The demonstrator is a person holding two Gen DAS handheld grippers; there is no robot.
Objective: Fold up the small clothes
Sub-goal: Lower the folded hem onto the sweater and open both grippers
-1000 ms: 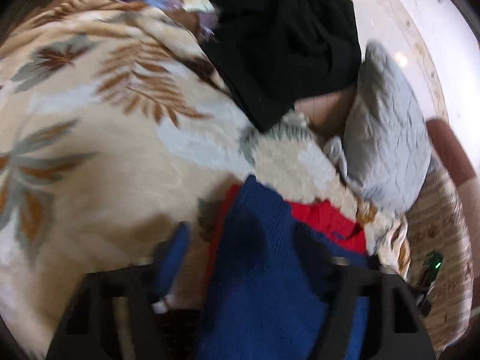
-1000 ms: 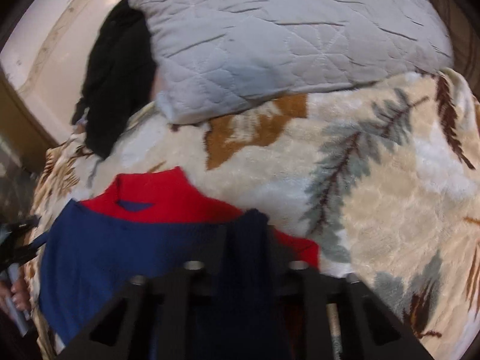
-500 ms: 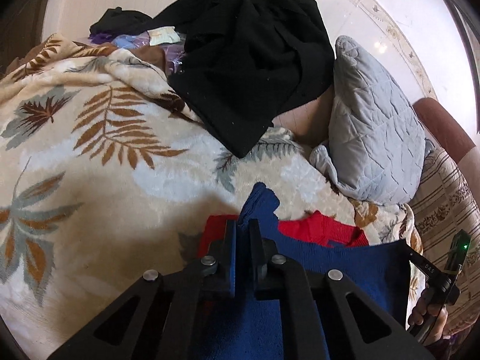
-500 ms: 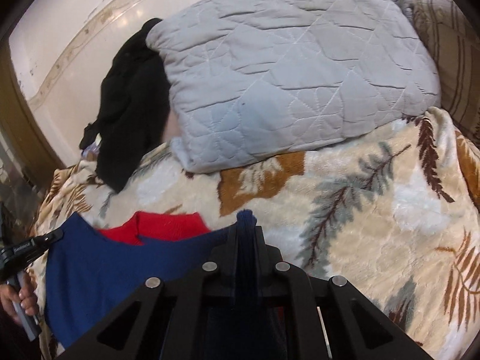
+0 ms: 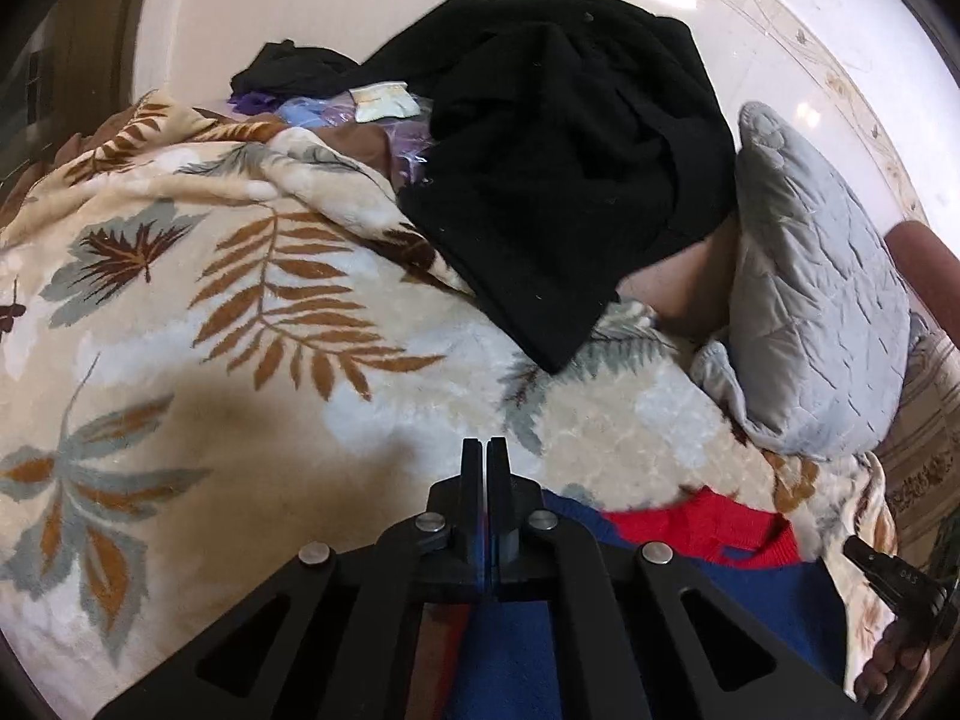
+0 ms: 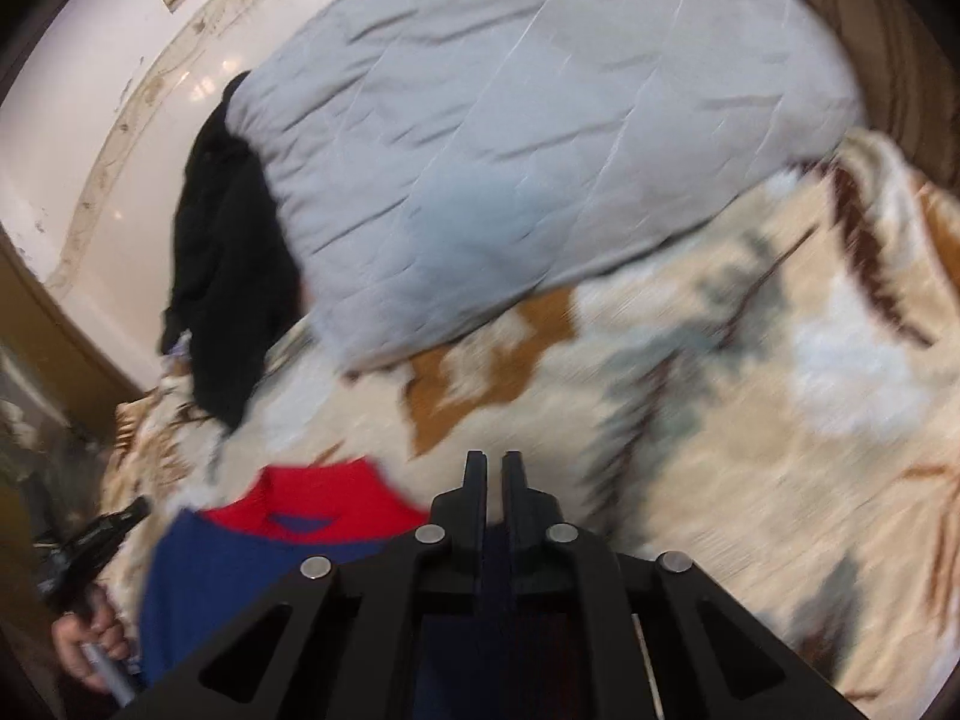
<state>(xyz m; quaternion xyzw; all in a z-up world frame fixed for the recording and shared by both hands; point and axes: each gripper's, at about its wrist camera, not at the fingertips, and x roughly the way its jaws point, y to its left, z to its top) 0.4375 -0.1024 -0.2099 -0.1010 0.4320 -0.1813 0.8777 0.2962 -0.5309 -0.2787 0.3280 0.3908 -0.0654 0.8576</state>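
Observation:
A blue knit sweater with a red collar lies on the leaf-patterned blanket. My left gripper is shut, with a strip of the sweater's blue cloth pinched low between its fingers. In the right wrist view the sweater spreads to the lower left, its red collar turned away from me. My right gripper is shut on a dark blue fold of that sweater. Each view shows the other gripper in a hand at its edge: the right gripper and the left gripper.
A grey quilted pillow leans at the right of the bed, and fills the top of the right wrist view. A heap of black clothing lies behind the blanket against the pale wall. Small packets sit beside it.
My left gripper closed on the sweater's blue edge. Both grippers lifted and tilted up, drawing the sweater toward the cameras, so less of it shows ahead of the fingers.

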